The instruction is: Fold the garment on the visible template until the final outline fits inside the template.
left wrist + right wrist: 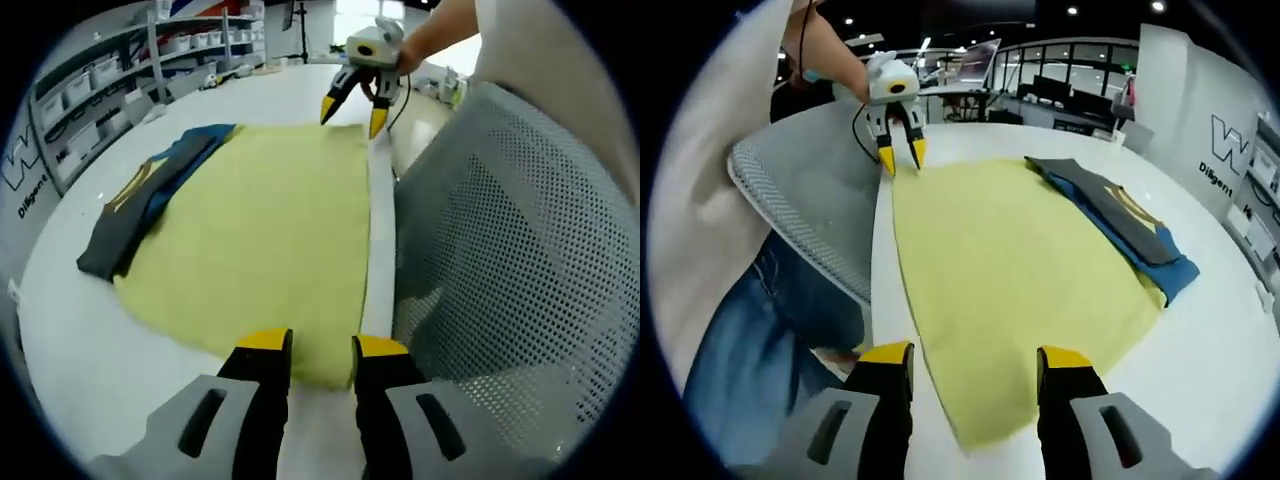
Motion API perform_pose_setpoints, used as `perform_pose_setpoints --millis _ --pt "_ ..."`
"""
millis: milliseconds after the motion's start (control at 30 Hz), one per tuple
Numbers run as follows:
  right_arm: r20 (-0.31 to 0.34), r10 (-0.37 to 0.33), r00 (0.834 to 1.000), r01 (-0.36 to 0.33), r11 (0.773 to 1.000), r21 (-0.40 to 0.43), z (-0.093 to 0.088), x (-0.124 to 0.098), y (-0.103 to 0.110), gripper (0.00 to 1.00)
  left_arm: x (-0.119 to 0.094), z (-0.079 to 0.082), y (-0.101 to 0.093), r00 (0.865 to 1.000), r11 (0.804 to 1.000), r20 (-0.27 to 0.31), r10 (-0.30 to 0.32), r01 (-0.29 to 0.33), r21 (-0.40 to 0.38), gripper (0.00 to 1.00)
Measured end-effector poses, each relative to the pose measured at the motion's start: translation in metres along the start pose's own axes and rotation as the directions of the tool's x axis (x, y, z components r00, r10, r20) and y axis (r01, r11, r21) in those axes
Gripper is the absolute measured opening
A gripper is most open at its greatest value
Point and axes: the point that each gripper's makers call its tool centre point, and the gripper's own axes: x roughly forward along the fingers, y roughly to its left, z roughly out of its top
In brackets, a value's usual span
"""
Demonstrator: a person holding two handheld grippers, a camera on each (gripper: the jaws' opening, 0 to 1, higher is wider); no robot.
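- Lying flat on the white surface (pixel 70 340), the yellow garment (pixel 255 240) runs along the surface's near edge, beside a grey mesh chair back (pixel 510 250).
- Under the garment's far side sits a folded dark grey and blue piece with yellow trim (pixel 150 195), partly covered by the yellow fabric.
- The left tool (pixel 320 350) hovers at one near corner of the garment, jaws parted and grasping nothing.
- The right tool (pixel 975 358) hangs over the opposite near corner, jaws spread wide, the fabric edge lying between them but not pinched.
- Shelving with bins (pixel 110 80) lines the wall past the surface's far edge.
- A person's jeans (pixel 750 340) show behind the chair.
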Motion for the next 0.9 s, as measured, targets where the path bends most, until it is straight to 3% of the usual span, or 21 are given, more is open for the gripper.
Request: perform_pose_setpoints --millis 133,267,400,533,900 --pt "-0.014 -0.002 1.0 0.002 1.0 0.004 -0.007 -0.003 0.001 0.4 -0.001 -0.011 -0.005 0.999 0.999 -0.037 -0.007 0.008 0.032 0.21" --pt "-0.031 0.003 1.0 -0.003 1.0 0.011 -0.016 -0.004 0.004 0.36 -0.003 -0.011 -0.003 1.0 1.0 -0.029 0.002 -0.002 0.021 0.21" --pt "-0.049 0.009 0.999 -0.009 1.0 0.014 -0.024 -0.004 0.007 0.33 -0.003 -0.013 -0.003 1.0 1.0 -0.025 -0.003 0.003 0.016 0.13" --pt "-0.058 0.013 0.998 -0.012 1.0 0.008 -0.028 -0.006 0.01 0.27 -0.004 -0.014 -0.001 0.999 1.0 -0.039 0.006 -0.005 0.025 0.05" --pt "-0.059 0.022 0.998 -0.022 1.0 -0.001 -0.029 -0.008 0.011 0.13 -0.01 -0.023 0.007 0.996 0.999 -0.082 0.022 -0.018 0.05 0.03"
